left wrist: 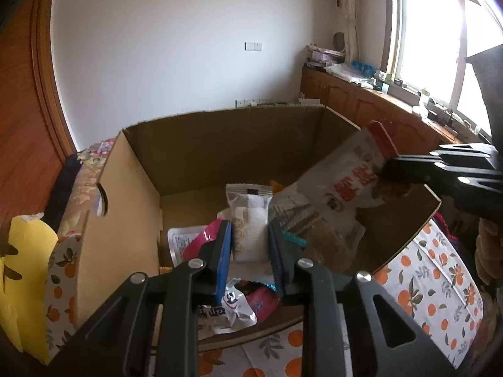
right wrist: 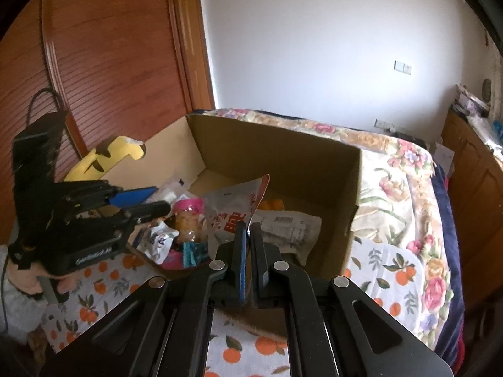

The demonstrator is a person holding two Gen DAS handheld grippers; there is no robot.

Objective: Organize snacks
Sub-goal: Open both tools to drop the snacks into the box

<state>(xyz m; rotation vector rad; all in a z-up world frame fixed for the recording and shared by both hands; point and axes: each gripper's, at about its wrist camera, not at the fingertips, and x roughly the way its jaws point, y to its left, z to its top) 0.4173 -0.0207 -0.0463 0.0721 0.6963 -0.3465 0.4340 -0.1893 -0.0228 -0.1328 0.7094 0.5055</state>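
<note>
An open cardboard box (left wrist: pixel 132 220) holds several snack packets. My left gripper (left wrist: pixel 250 235) is shut on a small white packet (left wrist: pixel 250 216) standing upright over the box's near side. My right gripper (right wrist: pixel 249 232) is shut on the edge of a large white bag with red print (right wrist: pixel 234 204), held tilted above the box. That bag also shows in the left wrist view (left wrist: pixel 352 172), with the right gripper (left wrist: pixel 388 172) pinching its right edge. The left gripper shows at the left in the right wrist view (right wrist: pixel 147 201). A pink-lidded jar (right wrist: pixel 188 220) stands among the packets.
The box (right wrist: pixel 283 157) sits on a bed with an orange-print cloth (right wrist: pixel 103 286) and a floral cover (right wrist: pixel 399 169). A yellow plush (left wrist: pixel 22 276) lies left of the box. A wooden wardrobe (right wrist: pixel 110 62) stands behind; cabinets (left wrist: pixel 361 100) run under the window.
</note>
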